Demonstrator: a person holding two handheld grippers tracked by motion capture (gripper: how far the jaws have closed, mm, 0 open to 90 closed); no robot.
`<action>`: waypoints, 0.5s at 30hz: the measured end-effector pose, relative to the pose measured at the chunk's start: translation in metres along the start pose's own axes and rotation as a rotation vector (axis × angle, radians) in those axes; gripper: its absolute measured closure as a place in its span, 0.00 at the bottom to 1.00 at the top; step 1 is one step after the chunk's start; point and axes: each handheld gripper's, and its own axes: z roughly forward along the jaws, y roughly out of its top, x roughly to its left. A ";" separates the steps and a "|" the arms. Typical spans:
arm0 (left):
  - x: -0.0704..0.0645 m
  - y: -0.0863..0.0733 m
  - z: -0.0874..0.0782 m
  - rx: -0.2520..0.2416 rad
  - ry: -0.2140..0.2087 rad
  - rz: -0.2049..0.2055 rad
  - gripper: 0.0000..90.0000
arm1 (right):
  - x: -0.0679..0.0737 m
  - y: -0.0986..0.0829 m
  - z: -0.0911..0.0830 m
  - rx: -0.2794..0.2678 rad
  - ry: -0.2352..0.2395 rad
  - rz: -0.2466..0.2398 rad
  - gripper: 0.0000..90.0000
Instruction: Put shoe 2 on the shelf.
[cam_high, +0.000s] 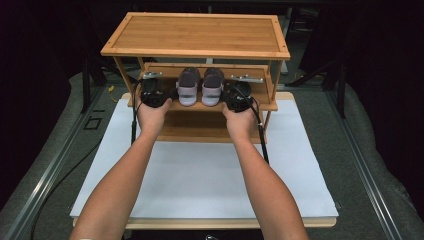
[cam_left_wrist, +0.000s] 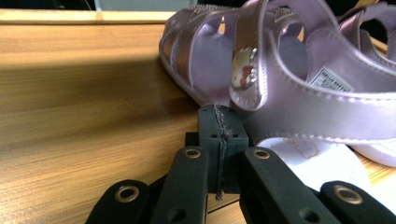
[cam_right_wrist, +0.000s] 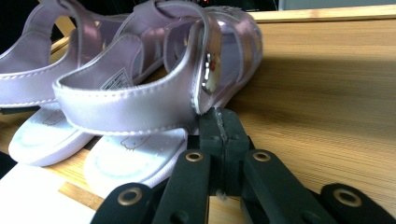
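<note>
A pair of lilac sandals sits side by side on the middle shelf (cam_high: 260, 105) of a bamboo rack (cam_high: 200, 32), heels toward the person, the left sandal (cam_high: 188, 86) just beside the right sandal (cam_high: 212, 86). The left claw (cam_high: 154, 92) rests on the shelf just left of the pair, the right claw (cam_high: 239, 95) just right of it, and in both gripper views the jaws are pressed together with nothing between them, tips at each shoe's outer side. My reading is that the pair is either being squared up on the shelf or about to be picked; a pick would call for opening the jaws and closing on a heel strap. Room is tight: the top board hangs low overhead, the side posts stand just outside each claw, and the shelf's near edge lies under the heels. The white surface (cam_high: 200, 175) nearer the person is open.
</note>
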 end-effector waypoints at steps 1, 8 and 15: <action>0.000 0.000 0.000 0.002 0.000 0.003 1.00 | 0.003 -0.001 0.002 -0.004 -0.005 -0.008 1.00; -0.001 0.001 0.004 0.002 -0.005 -0.005 1.00 | 0.009 -0.001 0.006 -0.007 0.002 0.005 1.00; -0.007 0.006 0.011 0.030 -0.046 0.003 1.00 | -0.003 0.004 0.006 0.026 0.041 -0.019 1.00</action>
